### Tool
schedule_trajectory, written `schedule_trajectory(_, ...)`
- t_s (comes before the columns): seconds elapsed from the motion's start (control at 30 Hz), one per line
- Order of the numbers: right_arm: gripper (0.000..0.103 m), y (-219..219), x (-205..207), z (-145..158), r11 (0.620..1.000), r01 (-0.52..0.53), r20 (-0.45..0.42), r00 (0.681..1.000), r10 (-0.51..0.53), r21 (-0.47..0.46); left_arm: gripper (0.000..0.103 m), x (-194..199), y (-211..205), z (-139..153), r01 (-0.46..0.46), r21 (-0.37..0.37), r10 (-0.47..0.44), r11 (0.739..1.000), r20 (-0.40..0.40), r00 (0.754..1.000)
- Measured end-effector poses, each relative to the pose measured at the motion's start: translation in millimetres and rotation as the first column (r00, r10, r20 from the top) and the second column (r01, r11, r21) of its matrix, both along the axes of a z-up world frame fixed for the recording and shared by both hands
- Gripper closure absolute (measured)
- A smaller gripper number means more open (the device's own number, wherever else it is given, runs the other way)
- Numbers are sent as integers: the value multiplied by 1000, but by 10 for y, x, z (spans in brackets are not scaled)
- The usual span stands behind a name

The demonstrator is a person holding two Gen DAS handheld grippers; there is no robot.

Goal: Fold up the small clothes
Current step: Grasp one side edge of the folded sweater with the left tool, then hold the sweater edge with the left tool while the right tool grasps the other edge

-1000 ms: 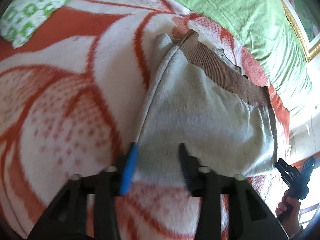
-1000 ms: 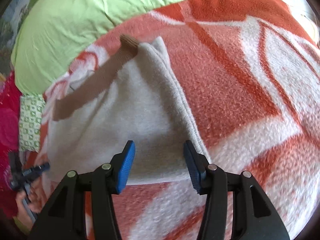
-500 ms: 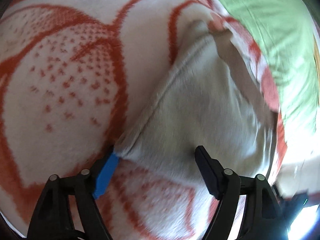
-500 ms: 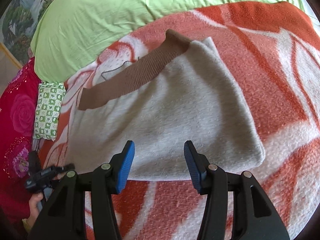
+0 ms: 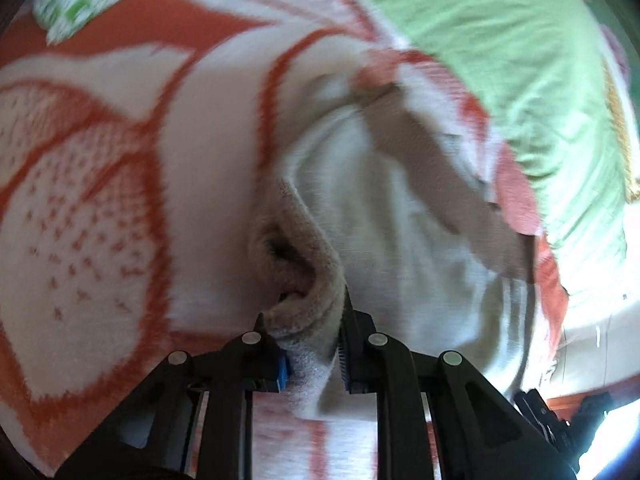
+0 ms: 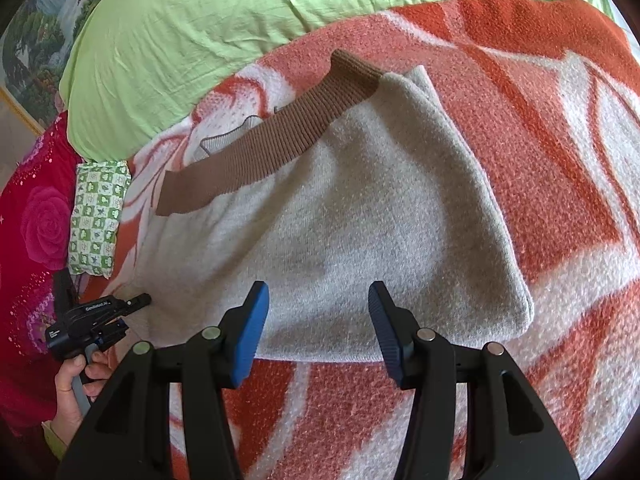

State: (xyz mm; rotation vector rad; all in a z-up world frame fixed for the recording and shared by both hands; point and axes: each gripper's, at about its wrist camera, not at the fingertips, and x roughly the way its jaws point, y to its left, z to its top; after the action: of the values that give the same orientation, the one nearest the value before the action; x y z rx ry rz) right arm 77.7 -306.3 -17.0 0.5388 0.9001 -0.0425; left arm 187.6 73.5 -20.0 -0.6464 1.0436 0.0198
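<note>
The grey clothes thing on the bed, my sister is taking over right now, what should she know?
Left gripper: fingers shut on a bunched corner of the grey garment.
Right gripper: open, above the garment's near edge, holding nothing.
The garment lies on the orange and white blanket, brown ribbed band at the far side.
Done: the left corner is gripped.
Left: probably grip the other near corner with the right, then fold towards the band.
</note>
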Motion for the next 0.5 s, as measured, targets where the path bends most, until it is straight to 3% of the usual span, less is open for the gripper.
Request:
schedule_trajectory(0.07,50,-38,52,28,1000,-5,9,1000,5,16,86,12,-209,189,61,8,-62,998,60,996)
schedule_trajectory(0.17,50,-70,214,83,998,-34,18,999,33,52,87,18,-687,439,218,47,-223,975,135,966)
schedule_trajectory(0.33,49,-38,690,165,978,-131,53,991,124,163,87,109,-1324,343,370,103,-381,923,126,916)
schedule_trajectory(0.5,21,126,1230,82,942,-228,57,974,221,248,87,177,-1546,120,406,101,-414,908,72,908)
